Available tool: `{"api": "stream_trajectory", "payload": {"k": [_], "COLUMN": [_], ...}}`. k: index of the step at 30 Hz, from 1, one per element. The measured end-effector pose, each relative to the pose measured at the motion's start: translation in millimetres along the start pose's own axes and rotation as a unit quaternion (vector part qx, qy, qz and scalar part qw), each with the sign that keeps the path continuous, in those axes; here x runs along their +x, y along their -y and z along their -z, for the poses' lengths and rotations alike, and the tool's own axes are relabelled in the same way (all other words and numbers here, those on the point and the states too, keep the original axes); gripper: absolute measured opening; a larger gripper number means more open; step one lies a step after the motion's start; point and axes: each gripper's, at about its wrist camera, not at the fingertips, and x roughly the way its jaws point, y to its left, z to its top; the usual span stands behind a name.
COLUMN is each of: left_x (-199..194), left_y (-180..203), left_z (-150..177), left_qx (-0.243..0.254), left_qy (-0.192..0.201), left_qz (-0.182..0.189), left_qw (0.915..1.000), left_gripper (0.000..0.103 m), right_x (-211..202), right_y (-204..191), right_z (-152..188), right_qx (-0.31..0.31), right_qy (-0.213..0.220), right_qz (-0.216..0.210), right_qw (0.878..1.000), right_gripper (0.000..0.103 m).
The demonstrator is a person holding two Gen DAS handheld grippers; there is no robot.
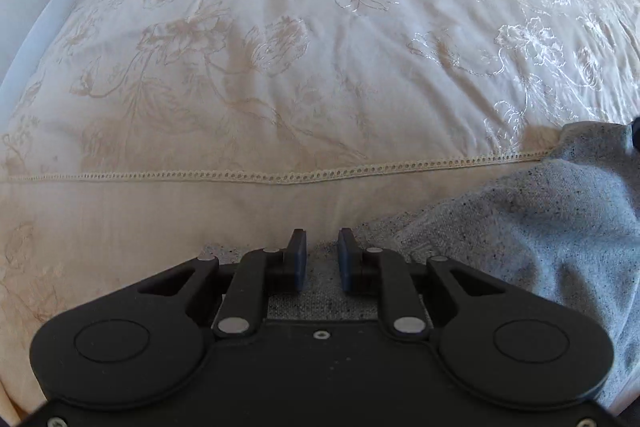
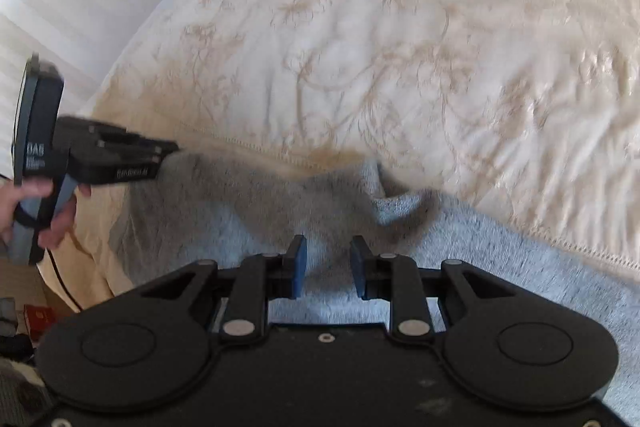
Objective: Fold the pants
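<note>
The speckled grey knit pants (image 2: 460, 267) lie rumpled on the bed's cream bedspread with beige flower embroidery (image 1: 320, 47), near its lace-trimmed edge. The left gripper (image 1: 322, 259) hangs over the pants' edge, its jaws parted, nothing pressed between them. The right gripper (image 2: 328, 263) points down over the grey cloth, jaws apart and empty. A hand (image 2: 48, 211) holds the left gripper's handle.

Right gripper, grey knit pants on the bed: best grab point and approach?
A judgement: take the raised folded corner of the grey speckled knit pants, where fabric stands off the cream embroidered bedspread. Bring the right gripper down from above and from the near side, jaws straddling the ridge. Flat areas elsewhere offer no edge to pinch.
</note>
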Motion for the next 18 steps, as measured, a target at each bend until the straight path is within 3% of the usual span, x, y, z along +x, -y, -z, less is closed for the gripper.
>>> {"api": "stream_trajectory", "payload": {"k": [3,5,9,13,18], "left_x": [-2.6,-3.1,-5.0,-5.2,-2.3], "left_y": [-2.0,0.2,-3.4,-11.7,-13.0], "left_z": [13.5,18.0,20.6,23.0,22.9], "left_qx": [-0.003,0.005,0.001,-0.019,-0.022], "left_qy": [0.027,0.039,0.051,0.057,0.062], "left_qz": [0.000,-0.003,0.005,0.023,0.031], "left_qw": [0.9996,0.9992,0.9987,0.9979,0.9974], "left_gripper": [0.025,0.025,0.025,0.026,0.026], "right_x": [-9.9,-4.3,30.7,66.4,62.0], "right_y": [3.0,4.9,16.9,24.8,17.1], "right_z": [-26.6,-42.3,-73.2,-68.1,-51.2], "right_qx": [-0.011,-0.019,-0.029,-0.018,-0.007], "right_qy": [0.043,0.045,-0.014,-0.106,-0.126], "right_qz": [0.015,0.025,0.027,0.025,-0.010], "right_qw": [0.999,0.999,0.999,0.994,0.992], "right_gripper": [0.028,0.029,0.029,0.029,0.029]}}
